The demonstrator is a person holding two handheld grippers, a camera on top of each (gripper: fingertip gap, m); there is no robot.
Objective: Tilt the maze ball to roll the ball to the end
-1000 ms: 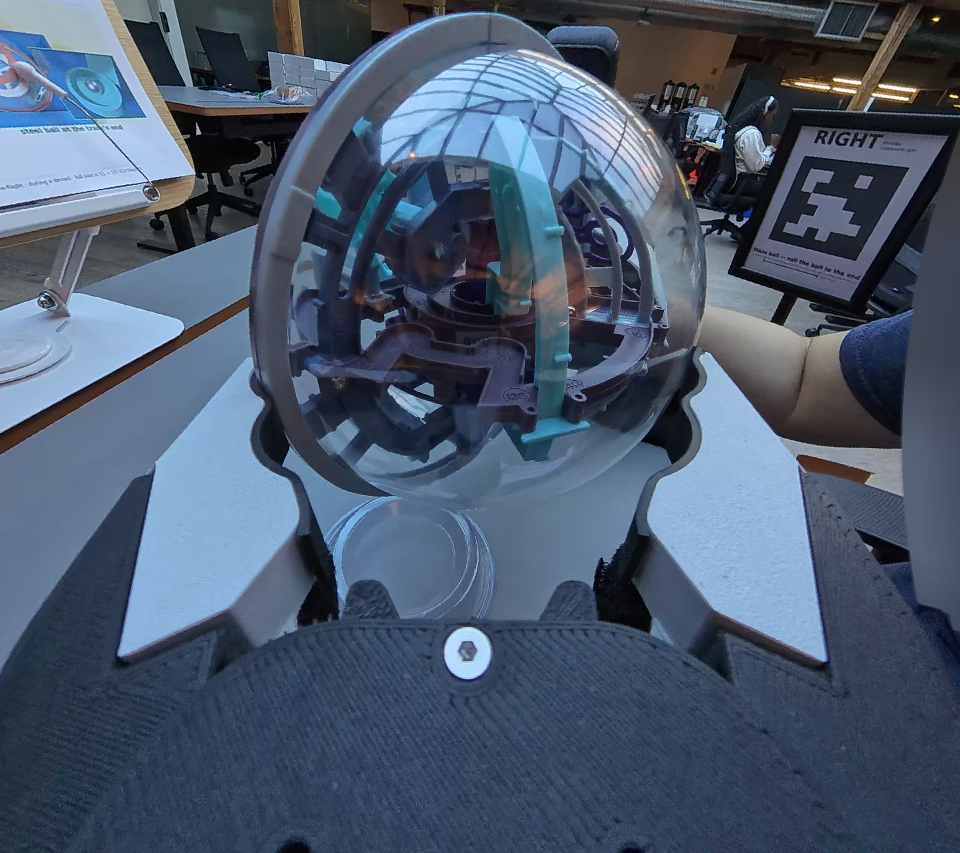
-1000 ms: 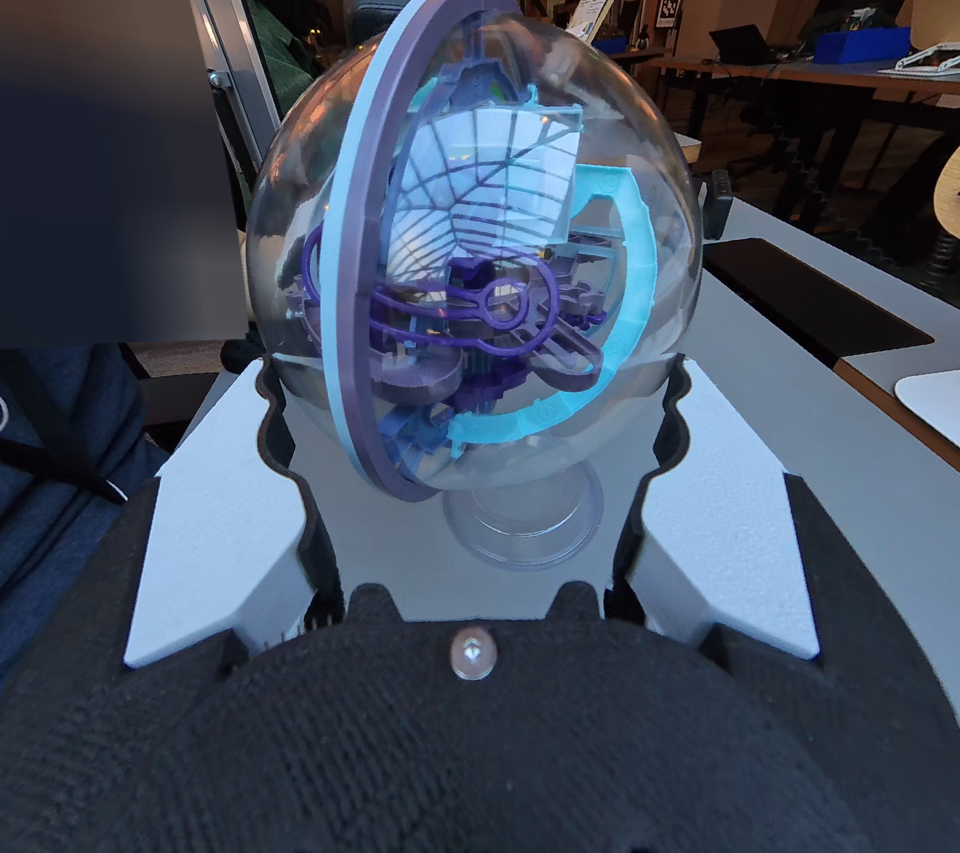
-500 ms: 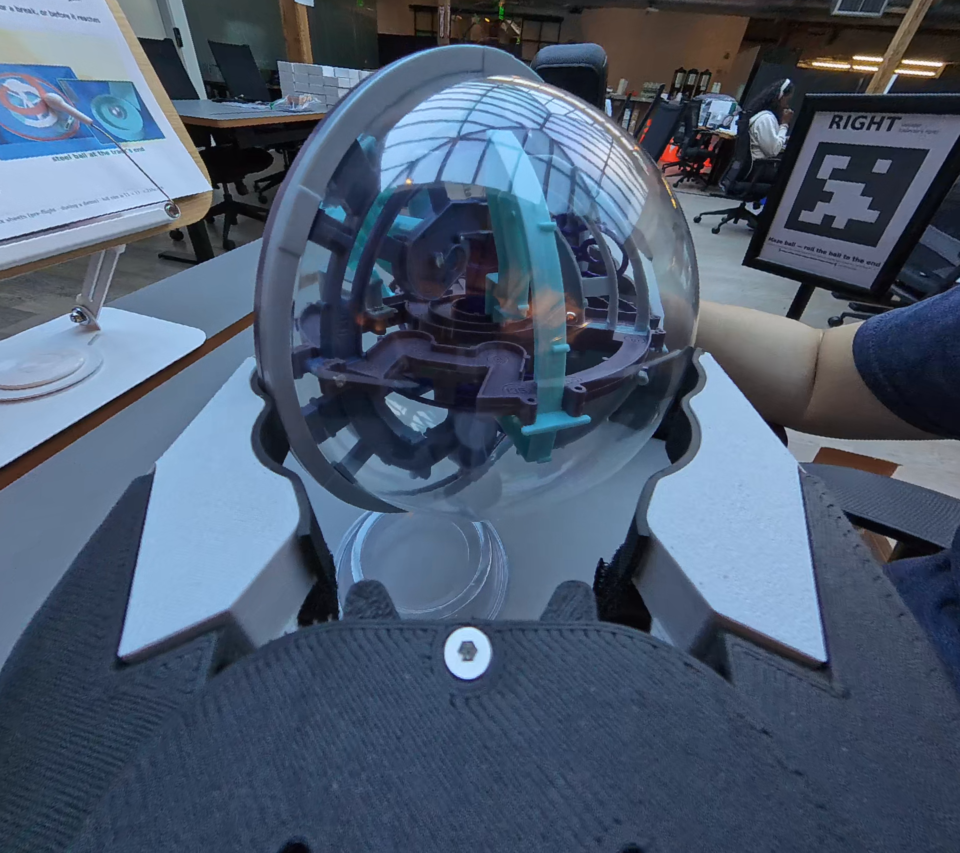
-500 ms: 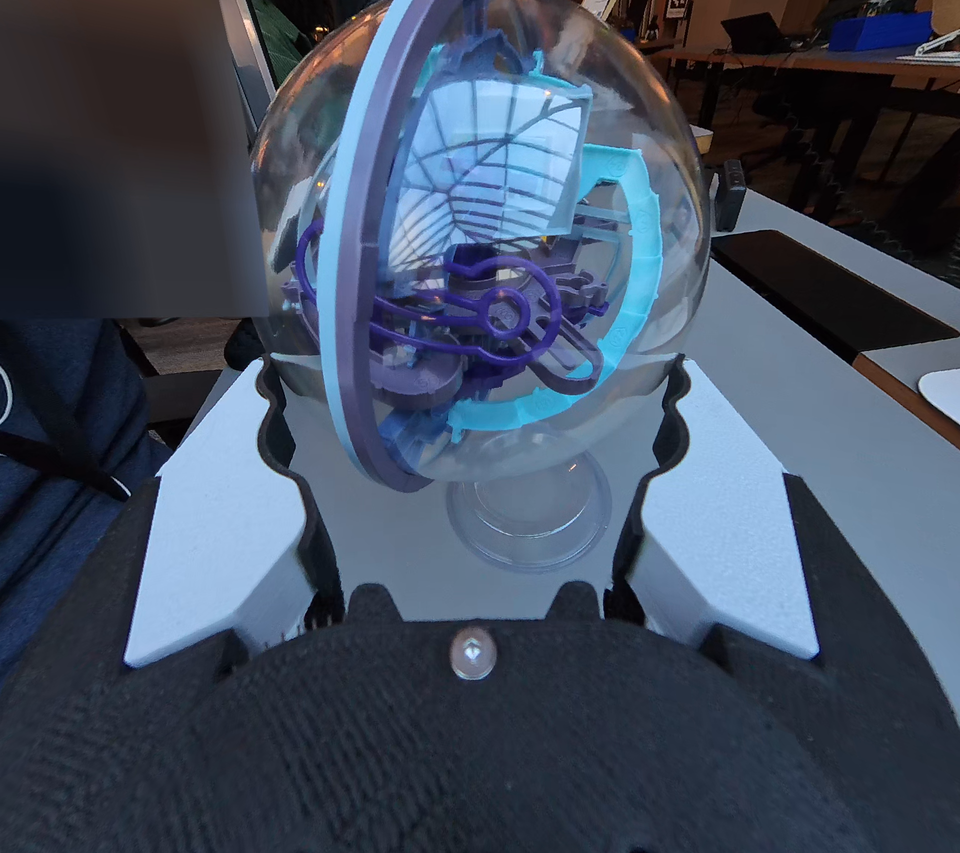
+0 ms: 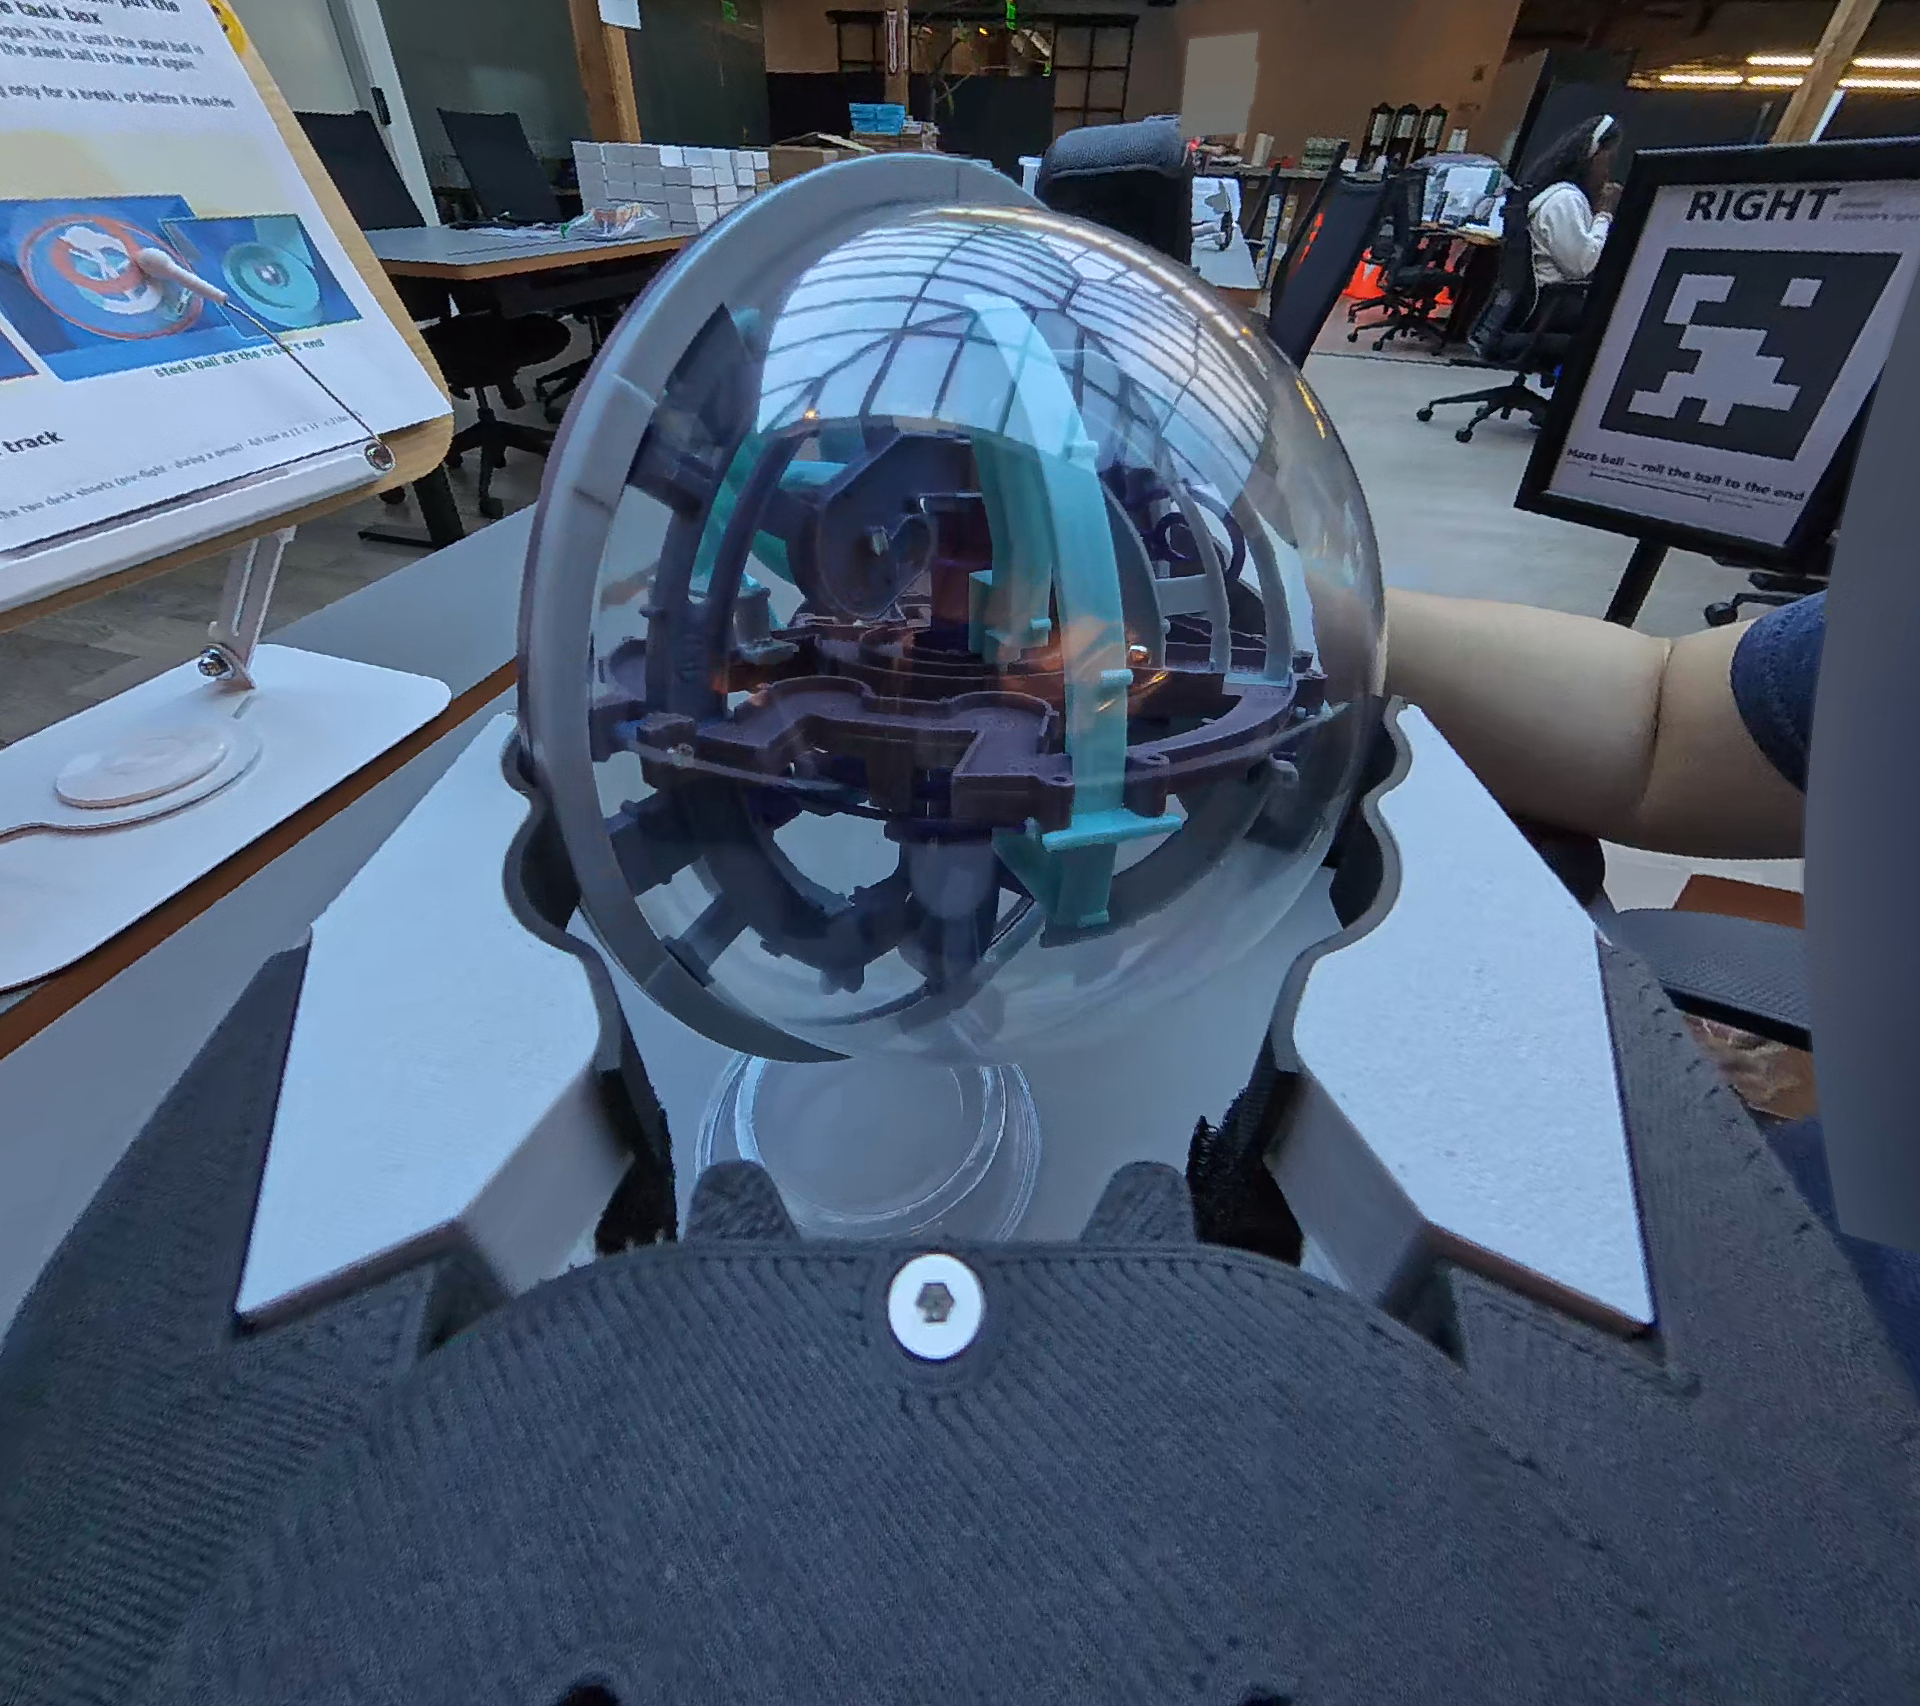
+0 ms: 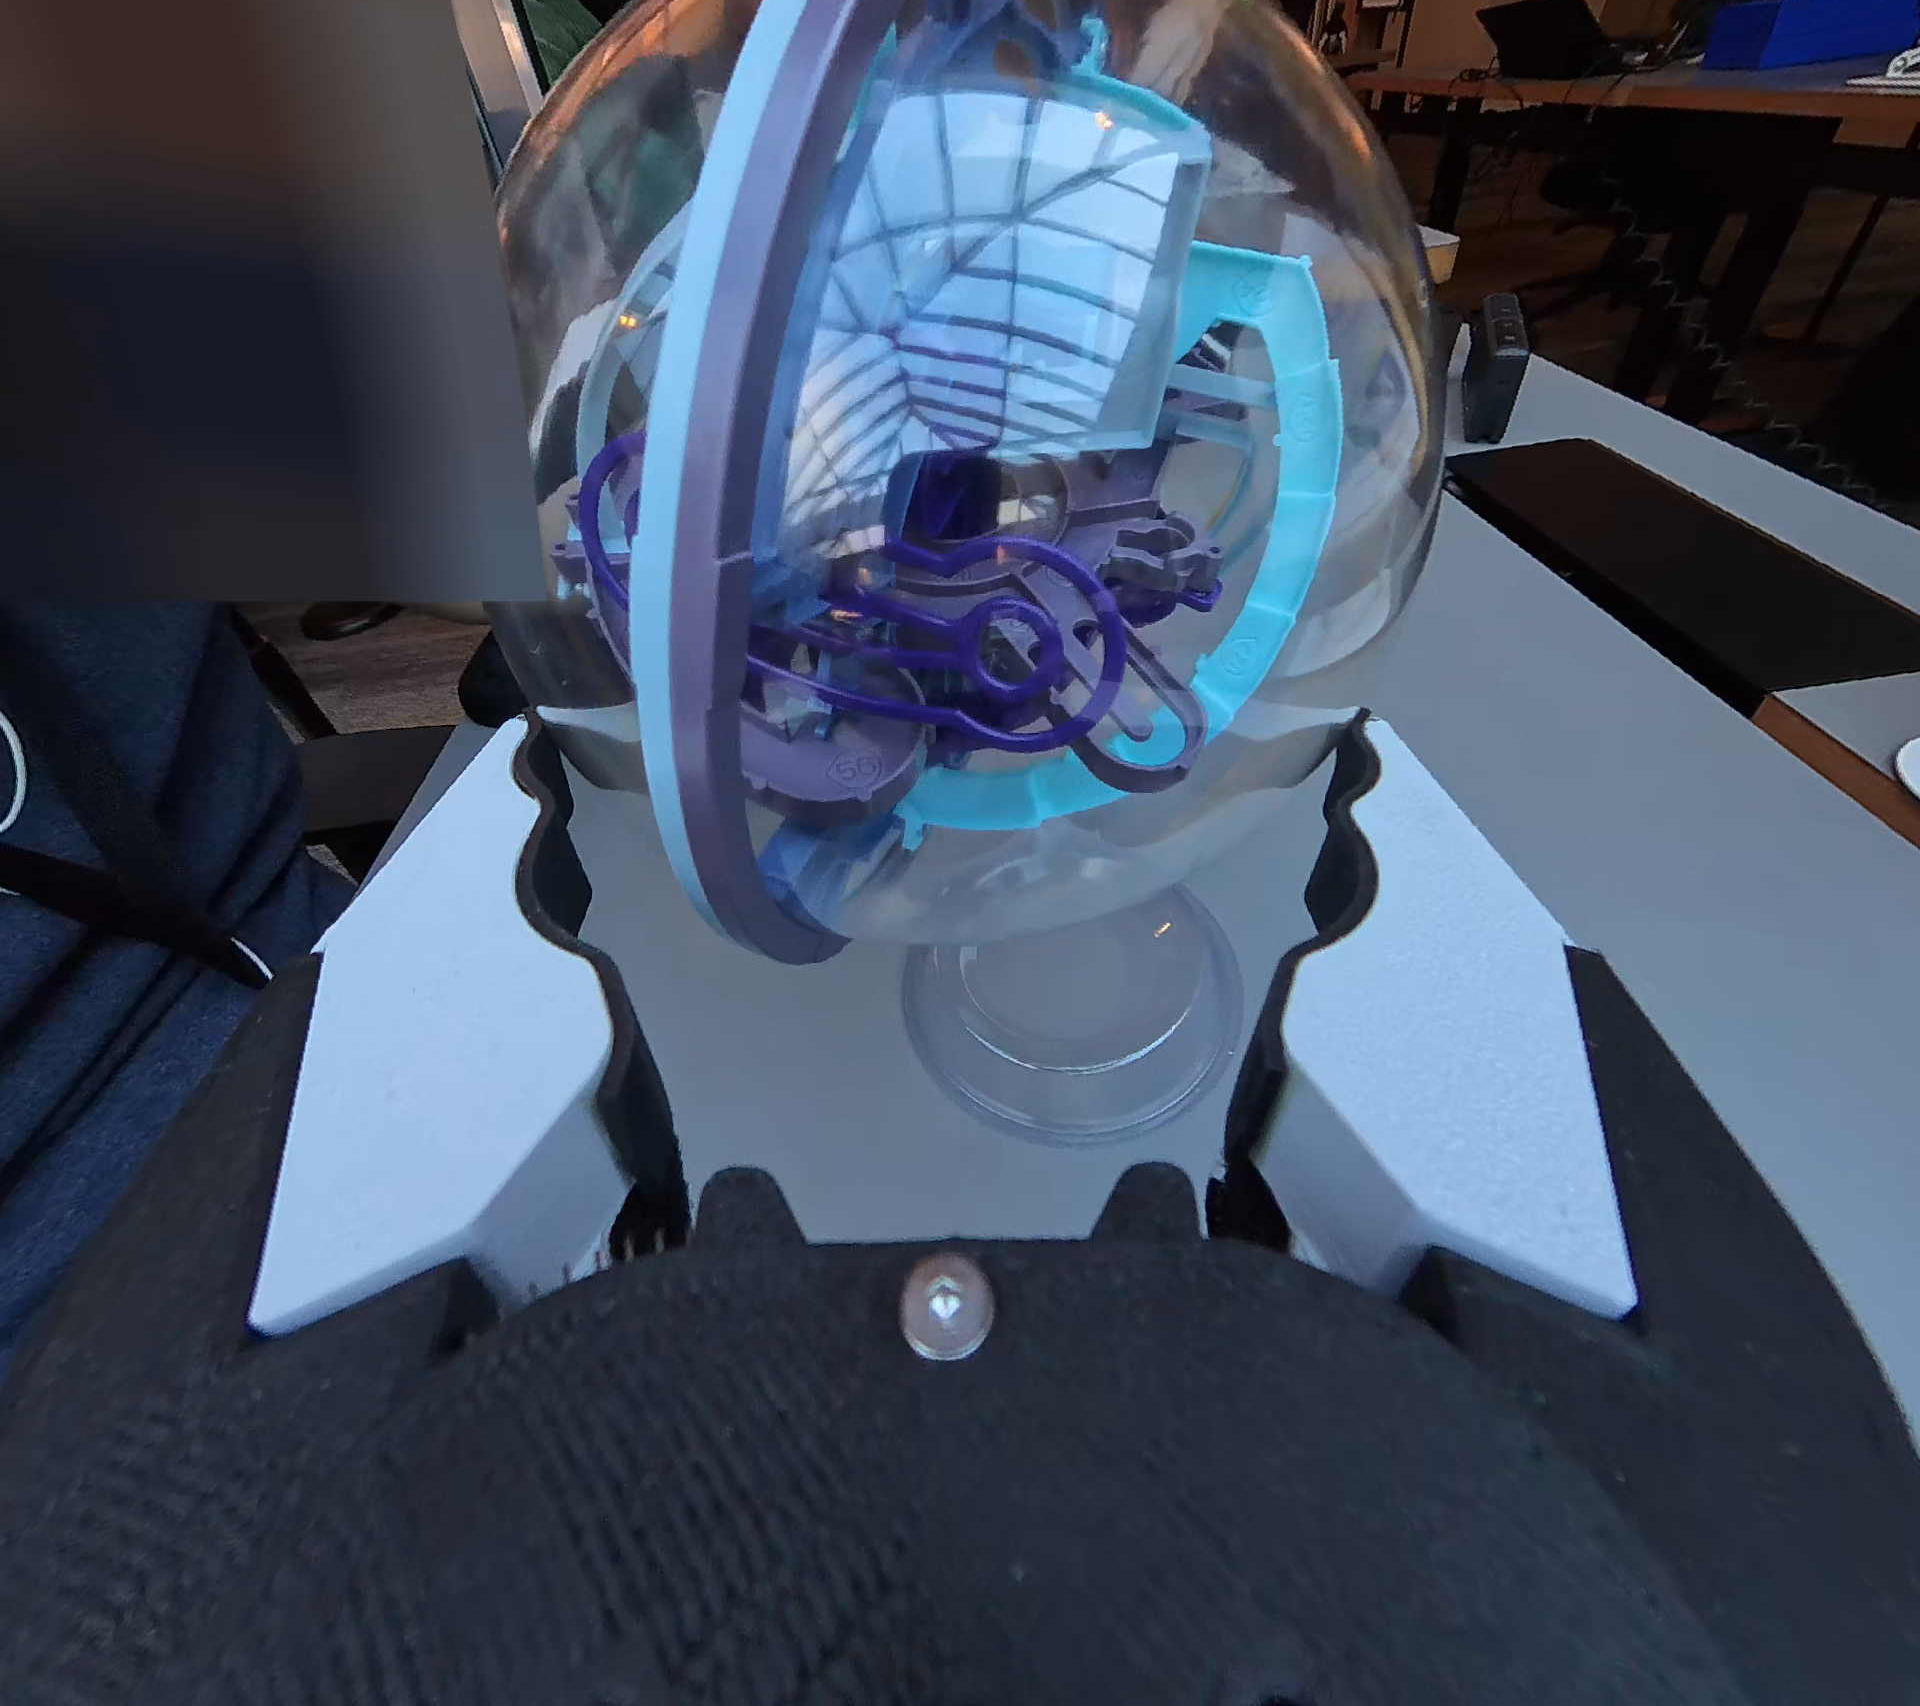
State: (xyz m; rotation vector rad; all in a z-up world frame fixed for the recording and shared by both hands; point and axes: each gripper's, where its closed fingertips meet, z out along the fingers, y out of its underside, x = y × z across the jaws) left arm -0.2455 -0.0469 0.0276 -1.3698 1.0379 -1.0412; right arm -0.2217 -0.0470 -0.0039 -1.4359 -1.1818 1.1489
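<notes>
Though both grippers clamp maze ball (image 5: pixel 951 617) (image 6: pixel 966 409), steel ball indiscernible.

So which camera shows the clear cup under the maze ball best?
The right wrist view: the clear stand shows nearly whole below the maze ball. In the left wrist view the stand is partly hidden.

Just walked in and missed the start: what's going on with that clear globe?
A person holds the maze ball between two handheld grippers, the left gripper and the right gripper, each clamped on opposite sides. The ball is lifted above its clear stand on the grey table, its seam ring tilted. I cannot make out the small steel ball inside.
</notes>
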